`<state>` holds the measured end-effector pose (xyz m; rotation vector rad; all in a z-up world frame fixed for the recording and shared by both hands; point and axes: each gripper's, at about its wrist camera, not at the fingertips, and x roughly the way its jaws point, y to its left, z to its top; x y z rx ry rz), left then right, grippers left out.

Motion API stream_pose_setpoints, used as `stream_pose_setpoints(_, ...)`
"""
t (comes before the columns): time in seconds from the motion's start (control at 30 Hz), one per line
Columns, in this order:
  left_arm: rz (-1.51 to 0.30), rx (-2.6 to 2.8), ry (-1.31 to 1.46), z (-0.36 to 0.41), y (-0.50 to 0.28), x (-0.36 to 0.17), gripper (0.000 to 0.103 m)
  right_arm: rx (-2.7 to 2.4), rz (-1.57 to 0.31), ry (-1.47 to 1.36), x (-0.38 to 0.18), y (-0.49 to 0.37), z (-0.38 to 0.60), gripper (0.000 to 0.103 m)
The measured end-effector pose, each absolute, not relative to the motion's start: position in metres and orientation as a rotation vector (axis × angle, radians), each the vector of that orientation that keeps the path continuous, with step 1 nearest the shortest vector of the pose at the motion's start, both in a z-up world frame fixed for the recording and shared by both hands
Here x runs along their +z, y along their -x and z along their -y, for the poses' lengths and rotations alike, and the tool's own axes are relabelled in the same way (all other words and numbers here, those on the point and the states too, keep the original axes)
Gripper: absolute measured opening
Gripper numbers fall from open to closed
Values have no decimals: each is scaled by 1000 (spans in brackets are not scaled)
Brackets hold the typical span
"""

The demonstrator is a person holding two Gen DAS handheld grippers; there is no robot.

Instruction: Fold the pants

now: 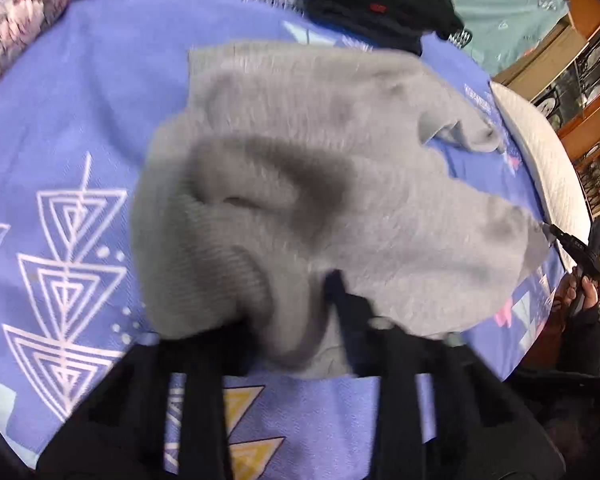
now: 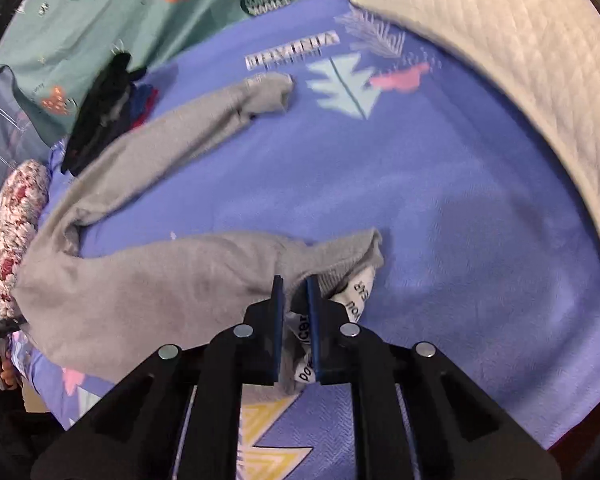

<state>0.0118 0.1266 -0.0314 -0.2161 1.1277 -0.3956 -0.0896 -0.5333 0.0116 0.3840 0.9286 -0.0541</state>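
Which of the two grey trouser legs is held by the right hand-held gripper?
The nearer leg: the right hand-held gripper is closed on its cuff end. The other leg lies farther off, ending beside the pale tree print.

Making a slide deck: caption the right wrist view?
Right gripper shut on grey pants cuff, spread over a purple bedsheet.

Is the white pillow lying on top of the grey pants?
No, the white pillow lies at the bed's edge, apart from the grey pants.

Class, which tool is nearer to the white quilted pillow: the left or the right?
Right. The right tool, shut on the grey pants, sits just short of the pillow. The left tool grips them farther away, across the blue sheet.
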Motion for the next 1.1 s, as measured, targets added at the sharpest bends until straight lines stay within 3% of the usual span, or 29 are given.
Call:
stream_pose_setpoints(0.2,-1034,-441,302,-152,5,27,14,-42,-722,-501,73,131,562,0)
stream_pose_setpoints(0.3,-1198,-420,225,-149,-4,0,37,-68,-709,-531,82,143,574,0)
stream_pose_setpoints(0.33,-1256,-342,199,-156,-11,-16,35,-85,-727,-515,80,142,574,2)
stream_pose_setpoints(0.37,-1296,-286,213,-169,-15,-28,35,-96,-745,-501,77,140,573,6)
stream_pose_setpoints(0.47,-1226,-192,350,-216,-23,-17,43,-102,-771,-447,68,129,557,47)
stream_pose_setpoints(0.53,-1117,-142,422,-241,-33,6,65,-71,-784,-408,63,114,543,49)
stream_pose_setpoints(0.73,-1080,-230,293,-212,-112,14,69,17,-814,-396,55,60,512,50)
stream_pose_setpoints(0.93,-1122,-259,-5,-144,-194,-27,65,90,-866,-375,38,29,473,50)
stream_pose_setpoints(1.0,-1157,-339,-25,-129,-206,-41,61,96,-896,-367,29,25,466,50)
stream_pose_setpoints(1.1,-1179,-402,-169,-110,-200,-54,63,88,-919,-372,20,23,465,50)
